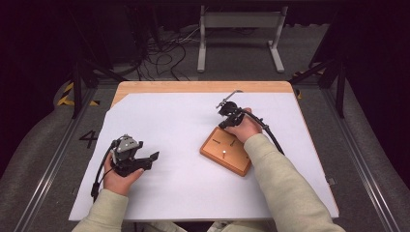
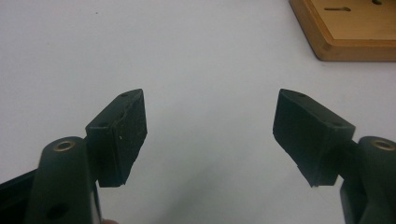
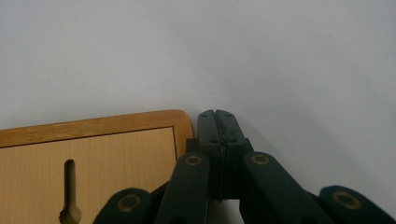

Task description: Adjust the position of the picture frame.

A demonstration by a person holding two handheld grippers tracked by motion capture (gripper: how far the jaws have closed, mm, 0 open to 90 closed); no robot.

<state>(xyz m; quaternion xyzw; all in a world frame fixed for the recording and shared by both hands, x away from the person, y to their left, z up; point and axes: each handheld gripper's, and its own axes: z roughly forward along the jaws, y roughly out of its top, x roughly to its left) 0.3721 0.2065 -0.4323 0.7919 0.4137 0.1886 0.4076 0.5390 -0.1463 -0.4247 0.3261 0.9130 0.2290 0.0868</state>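
Note:
A wooden board (image 1: 225, 152) with keyhole slots lies on the white sheet (image 1: 183, 121), right of centre; it also shows as a corner (image 2: 355, 32) in the left gripper view. My right gripper (image 1: 225, 123) is shut with nothing between its jaws, its tips (image 3: 216, 116) low over the sheet just past the board's (image 3: 93, 154) rounded far corner. One slot (image 3: 70, 186) shows beside them. My left gripper (image 1: 149, 162) rests at the front left, well apart from the board. It is open, with bare sheet between its pads (image 2: 126, 126).
The sheet covers most of the wooden table (image 1: 203, 87), whose bare strip shows at the back edge. Behind the table stand a grey metal frame (image 1: 239, 21) and loose cables (image 1: 164, 53) on the floor.

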